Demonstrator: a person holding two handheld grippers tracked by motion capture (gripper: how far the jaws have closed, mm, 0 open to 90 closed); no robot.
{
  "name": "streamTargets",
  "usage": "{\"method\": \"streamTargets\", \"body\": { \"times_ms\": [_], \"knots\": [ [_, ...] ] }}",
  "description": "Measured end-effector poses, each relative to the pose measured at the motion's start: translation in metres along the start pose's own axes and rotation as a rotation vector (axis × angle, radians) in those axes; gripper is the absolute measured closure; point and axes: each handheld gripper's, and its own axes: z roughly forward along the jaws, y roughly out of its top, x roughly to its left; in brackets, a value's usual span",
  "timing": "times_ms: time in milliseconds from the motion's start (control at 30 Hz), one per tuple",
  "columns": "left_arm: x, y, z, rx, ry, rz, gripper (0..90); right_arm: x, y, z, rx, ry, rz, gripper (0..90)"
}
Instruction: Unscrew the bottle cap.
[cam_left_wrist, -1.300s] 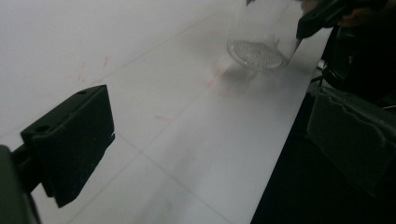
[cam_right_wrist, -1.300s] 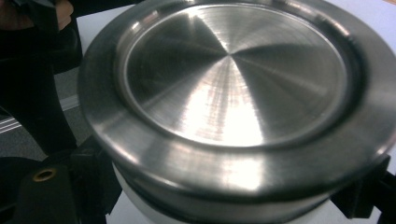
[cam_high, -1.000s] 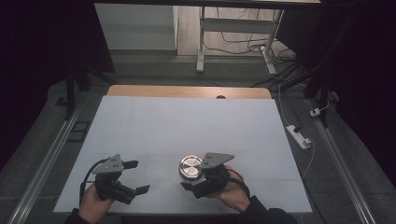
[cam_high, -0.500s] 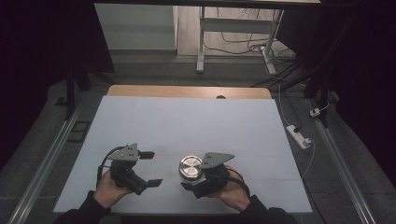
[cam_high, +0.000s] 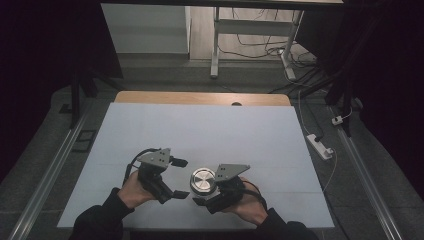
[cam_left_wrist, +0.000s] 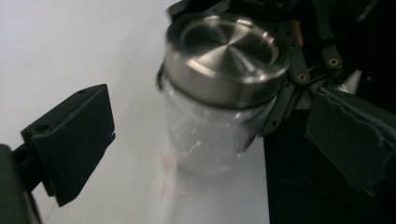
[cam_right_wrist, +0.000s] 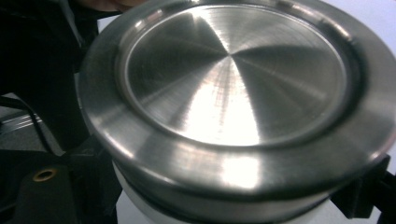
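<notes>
A clear glass jar (cam_high: 202, 183) with a brushed steel lid (cam_left_wrist: 226, 51) stands on the white table top (cam_high: 210, 130) near the front edge. My right gripper (cam_high: 207, 194) is shut on the jar's body just under the lid (cam_right_wrist: 238, 93), its black fingers (cam_right_wrist: 44, 186) showing at either side. My left gripper (cam_high: 181, 178) is open just left of the jar. In the left gripper view its two padded fingers (cam_left_wrist: 70, 140) stand wide apart, with the jar (cam_left_wrist: 210, 135) ahead between them and untouched.
A wooden strip (cam_high: 200, 98) edges the table's far side. Metal rails (cam_high: 45, 175) run along both sides on the floor. A white power strip (cam_high: 320, 146) lies on the floor at the right, and a desk frame with cables (cam_high: 250, 35) stands beyond.
My left gripper has moved right and slightly forward, from the front left up to the jar's side. The right gripper and the jar have stayed put.
</notes>
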Motion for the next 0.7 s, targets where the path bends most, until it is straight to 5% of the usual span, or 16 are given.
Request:
{"method": "streamTargets", "body": {
  "times_ms": [33,133,333,567,700],
  "knots": [
    [0.004,0.004,0.005,-0.012,-0.061,0.020,2.3,0.001,0.000,0.000,0.001,0.011,-0.003,14.6],
    [0.008,0.008,0.011,-0.020,-0.109,0.035,3.2,0.002,0.001,0.000,0.003,0.029,-0.015,14.6],
    [0.007,0.012,0.019,0.011,-0.145,0.096,9.8,0.005,0.001,0.002,0.010,0.063,-0.034,14.6],
    [0.000,0.012,0.021,0.022,-0.096,0.120,18.7,0.005,0.002,0.001,0.010,0.065,-0.031,14.6],
    [-0.004,0.013,0.023,0.005,-0.026,0.083,18.9,0.003,0.002,0.000,0.008,0.028,-0.022,14.6]
  ]
}}
